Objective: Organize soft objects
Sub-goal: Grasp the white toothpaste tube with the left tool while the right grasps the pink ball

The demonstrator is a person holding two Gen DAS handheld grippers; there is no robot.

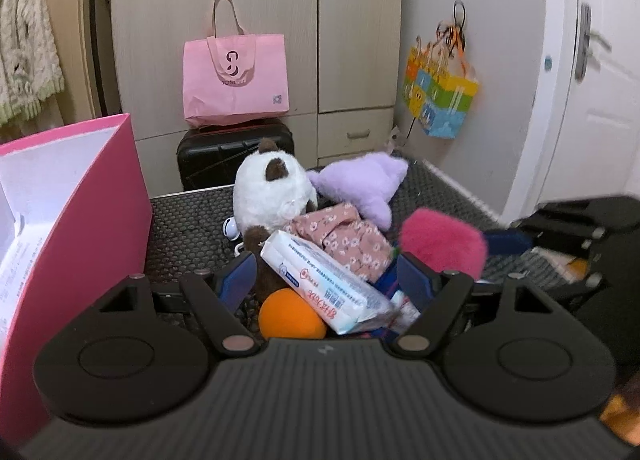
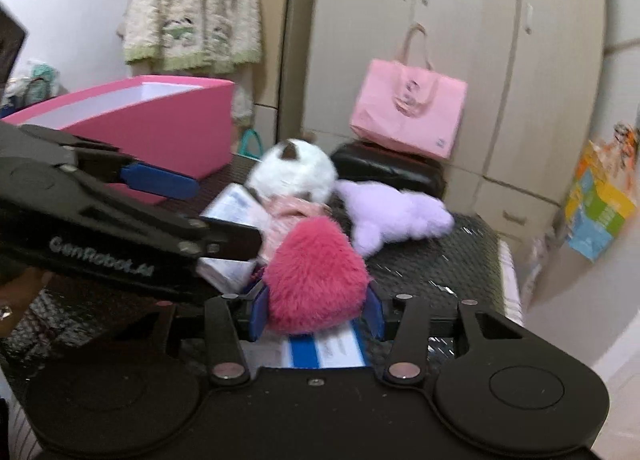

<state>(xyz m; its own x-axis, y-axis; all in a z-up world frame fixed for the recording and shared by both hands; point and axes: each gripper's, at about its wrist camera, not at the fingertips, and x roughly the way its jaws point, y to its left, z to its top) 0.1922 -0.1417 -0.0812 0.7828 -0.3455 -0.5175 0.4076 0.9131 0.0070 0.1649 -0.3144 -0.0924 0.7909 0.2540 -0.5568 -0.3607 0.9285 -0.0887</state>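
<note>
My right gripper point(image 2: 316, 310) is shut on a fluffy hot-pink plush point(image 2: 314, 276), which also shows in the left wrist view point(image 1: 442, 242). My left gripper point(image 1: 326, 280) is open, its jaws standing on either side of a white tissue pack point(image 1: 326, 280) and an orange ball point(image 1: 290, 314). Behind lie a white-and-brown plush point(image 1: 272, 188), a lilac plush point(image 1: 368, 184) and a pink floral cloth point(image 1: 348, 238). They lie on a black textured mat point(image 1: 188, 228). An open pink box point(image 1: 80, 212) stands at the left.
A black suitcase point(image 1: 216, 156) with a pink tote bag point(image 1: 236, 76) on it stands behind the mat, in front of beige cabinets. A colourful paper bag point(image 1: 440, 96) hangs on the right wall. A blue-striped pack point(image 2: 324, 348) lies under my right gripper.
</note>
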